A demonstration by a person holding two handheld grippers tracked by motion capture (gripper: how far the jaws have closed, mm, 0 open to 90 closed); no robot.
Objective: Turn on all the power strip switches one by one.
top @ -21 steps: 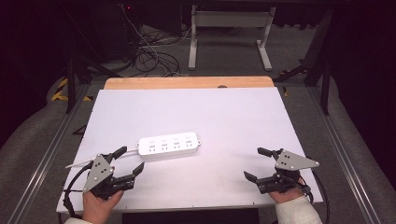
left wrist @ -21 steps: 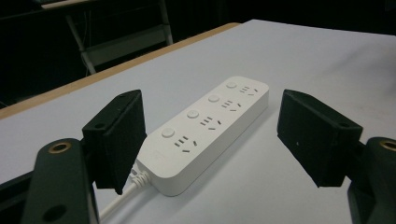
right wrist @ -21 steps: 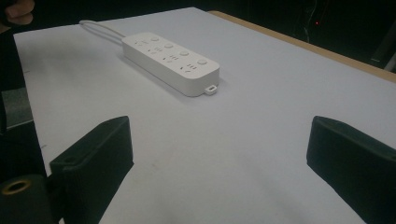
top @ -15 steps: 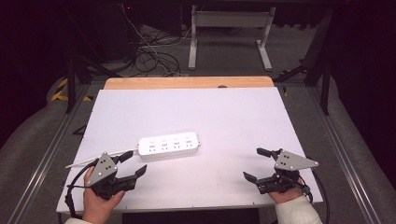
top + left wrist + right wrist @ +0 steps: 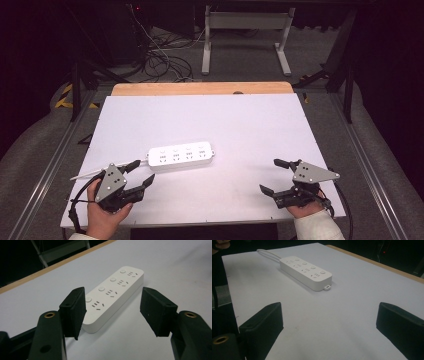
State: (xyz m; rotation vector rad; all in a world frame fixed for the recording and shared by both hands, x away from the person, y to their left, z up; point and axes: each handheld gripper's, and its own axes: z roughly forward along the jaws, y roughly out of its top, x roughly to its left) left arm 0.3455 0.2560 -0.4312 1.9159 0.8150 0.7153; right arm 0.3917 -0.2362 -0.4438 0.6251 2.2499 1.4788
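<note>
A white power strip (image 5: 181,156) with several sockets lies flat on the white table top (image 5: 250,125), left of centre. Its white cable (image 5: 90,173) runs off to the left. My left gripper (image 5: 144,171) is open just in front of the strip's left end. In the left gripper view the strip (image 5: 113,293) lies just beyond the spread jaws of that gripper (image 5: 115,308), untouched. My right gripper (image 5: 269,175) rests open near the front right edge, pointing left. Its own view shows the strip (image 5: 305,271) far ahead of its wide jaws (image 5: 329,322).
A wooden strip (image 5: 200,88) borders the table's far side. Beyond it the floor holds tangled cables (image 5: 160,55) and a metal stand (image 5: 245,35). Rails (image 5: 45,170) run along both sides of the table. Bare white surface lies between the two grippers.
The left gripper has edged slightly to the right, toward the strip's near end. The right gripper and the strip have stayed in place.
</note>
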